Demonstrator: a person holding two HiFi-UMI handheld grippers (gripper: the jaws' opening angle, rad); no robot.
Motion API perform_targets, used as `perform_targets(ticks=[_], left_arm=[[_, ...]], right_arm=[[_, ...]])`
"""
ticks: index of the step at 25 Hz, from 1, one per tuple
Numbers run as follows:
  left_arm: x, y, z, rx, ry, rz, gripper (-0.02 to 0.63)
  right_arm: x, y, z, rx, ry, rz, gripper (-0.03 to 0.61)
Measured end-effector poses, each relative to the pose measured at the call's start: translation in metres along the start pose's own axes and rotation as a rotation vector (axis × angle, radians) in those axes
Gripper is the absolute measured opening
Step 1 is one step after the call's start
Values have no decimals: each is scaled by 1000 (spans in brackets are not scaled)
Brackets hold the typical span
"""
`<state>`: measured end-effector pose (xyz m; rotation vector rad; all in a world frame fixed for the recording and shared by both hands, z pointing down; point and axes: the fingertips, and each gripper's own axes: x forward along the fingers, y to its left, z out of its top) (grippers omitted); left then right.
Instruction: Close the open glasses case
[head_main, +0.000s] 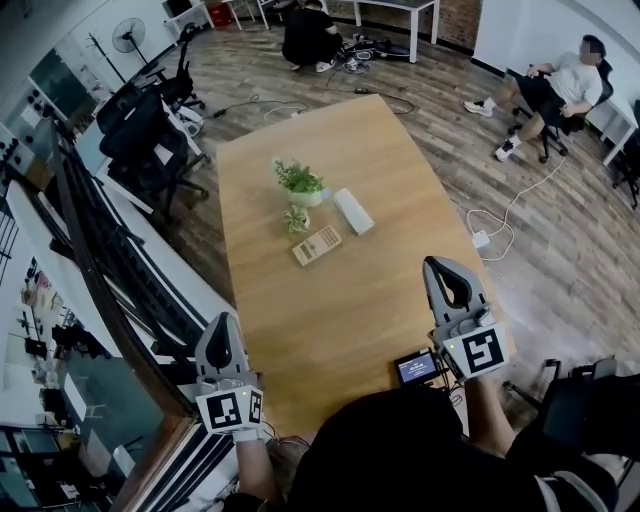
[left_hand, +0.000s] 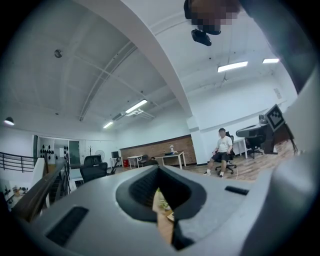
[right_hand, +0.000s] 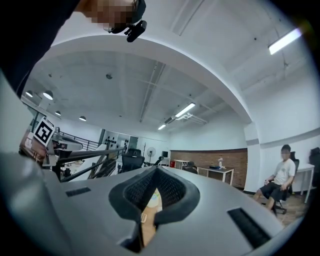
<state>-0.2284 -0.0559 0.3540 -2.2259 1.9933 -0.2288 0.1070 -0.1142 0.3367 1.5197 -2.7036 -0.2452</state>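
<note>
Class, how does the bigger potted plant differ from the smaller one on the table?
The bigger plant is bushy and wide; the smaller plant is a slim sprig. The bigger plant stands farther from the camera; the smaller plant is nearer, beside the tan flat object. Both are green, upright, on the wooden table.

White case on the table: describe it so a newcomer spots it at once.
Find the cluster mid-way up the long wooden table. The white case lies right of the potted plants, the only plain white oblong, unlike the tan gridded item beside it.
</note>
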Motion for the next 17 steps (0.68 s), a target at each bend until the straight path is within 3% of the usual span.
perform_targets(ticks=[17], left_arm=[[-7,-5,-6,-18,19,-14,0]], right_arm=[[-3,1,-4,29,15,7,14]])
